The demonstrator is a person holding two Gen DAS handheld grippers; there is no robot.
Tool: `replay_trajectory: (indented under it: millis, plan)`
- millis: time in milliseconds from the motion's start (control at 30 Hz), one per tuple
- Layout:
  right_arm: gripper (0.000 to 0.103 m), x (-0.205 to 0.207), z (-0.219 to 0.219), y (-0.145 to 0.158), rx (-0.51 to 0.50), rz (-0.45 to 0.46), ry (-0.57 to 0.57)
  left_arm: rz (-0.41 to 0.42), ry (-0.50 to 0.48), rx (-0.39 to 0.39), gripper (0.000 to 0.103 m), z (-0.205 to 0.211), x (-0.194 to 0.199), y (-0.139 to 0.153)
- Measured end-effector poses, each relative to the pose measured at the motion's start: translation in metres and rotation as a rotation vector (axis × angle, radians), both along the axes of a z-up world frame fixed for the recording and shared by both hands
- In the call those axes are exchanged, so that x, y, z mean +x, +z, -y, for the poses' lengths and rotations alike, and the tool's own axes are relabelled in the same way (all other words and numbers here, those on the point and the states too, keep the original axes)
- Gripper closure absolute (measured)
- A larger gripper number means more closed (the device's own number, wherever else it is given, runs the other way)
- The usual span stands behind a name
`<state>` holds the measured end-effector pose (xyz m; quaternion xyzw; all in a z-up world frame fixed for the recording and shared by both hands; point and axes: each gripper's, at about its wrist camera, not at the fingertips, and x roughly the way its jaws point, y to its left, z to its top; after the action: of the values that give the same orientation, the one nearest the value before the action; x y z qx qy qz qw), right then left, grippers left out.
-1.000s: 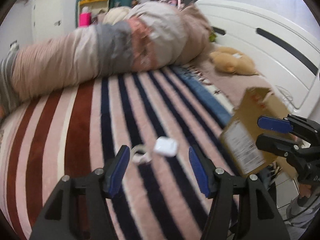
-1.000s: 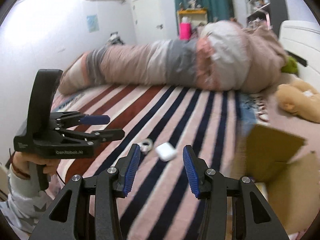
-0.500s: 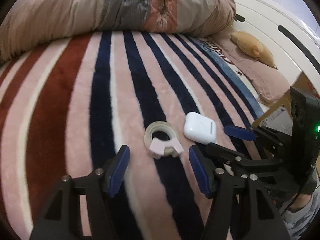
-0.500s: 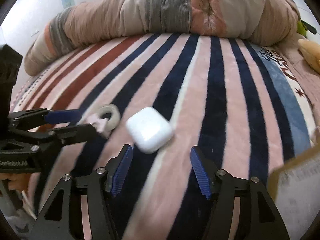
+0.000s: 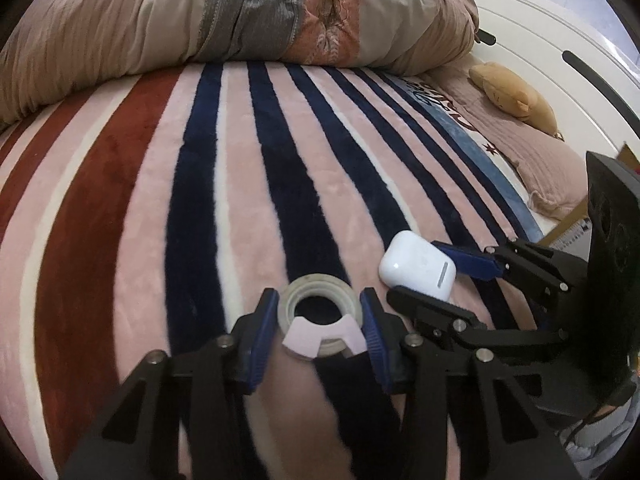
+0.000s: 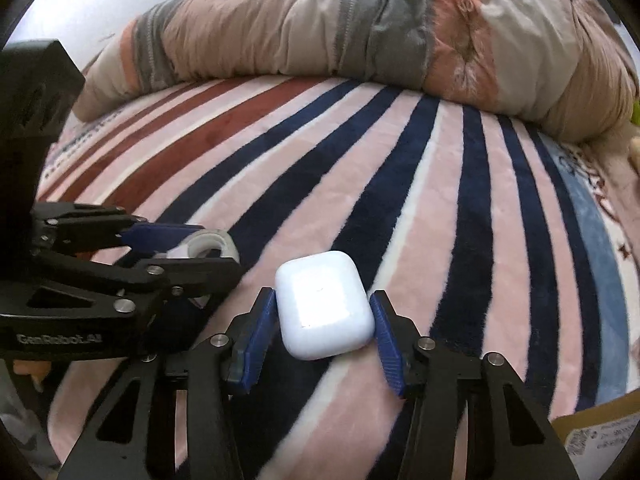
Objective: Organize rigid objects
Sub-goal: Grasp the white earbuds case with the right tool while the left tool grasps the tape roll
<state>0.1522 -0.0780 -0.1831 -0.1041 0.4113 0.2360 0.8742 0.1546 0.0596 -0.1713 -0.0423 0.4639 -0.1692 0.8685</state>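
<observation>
A clear tape roll with a pink holder (image 5: pixel 320 320) lies on the striped blanket (image 5: pixel 160 200). My left gripper (image 5: pixel 320 322) straddles it, blue pads touching both sides. It also shows in the right wrist view (image 6: pixel 208 246), held between the left gripper's fingers (image 6: pixel 160 236). A white earbud case (image 6: pixel 324 304) lies on the blanket between my right gripper's (image 6: pixel 324 320) pads, which sit close at both sides. The case also shows in the left wrist view (image 5: pixel 418 266) with the right gripper (image 5: pixel 444 276) around it.
A rolled quilt (image 5: pixel 240 20) lies across the far side of the bed. A yellow plush toy (image 5: pixel 516 94) rests on a pillow by the white headboard (image 5: pixel 560 40). A cardboard box corner (image 6: pixel 596 436) shows at the lower right.
Both grippers moved forward and down. The left now closes around the tape roll and the right around the earbud case; both jaws have narrowed.
</observation>
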Motion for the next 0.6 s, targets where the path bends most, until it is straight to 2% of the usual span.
replay_trajectory:
  millis: [167, 267, 433, 600]
  plan:
    - [0.06, -0.022, 0.004, 0.015, 0.026, 0.004, 0.01, 0.018, 0.012, -0.005, 0.065, -0.01, -0.022, 0.015]
    - [0.06, -0.037, 0.004, 0.028, 0.003, 0.016, 0.014, 0.049, 0.019, -0.004, 0.065, -0.014, -0.039, 0.033]
    - [0.06, -0.064, 0.019, 0.027, 0.011, -0.06, 0.01, 0.078, 0.026, -0.01, 0.065, -0.016, -0.068, 0.059]
    - [0.06, -0.099, 0.025, 0.057, 0.042, 0.006, 0.049, 0.161, -0.012, -0.027, 0.065, -0.004, -0.097, 0.103]
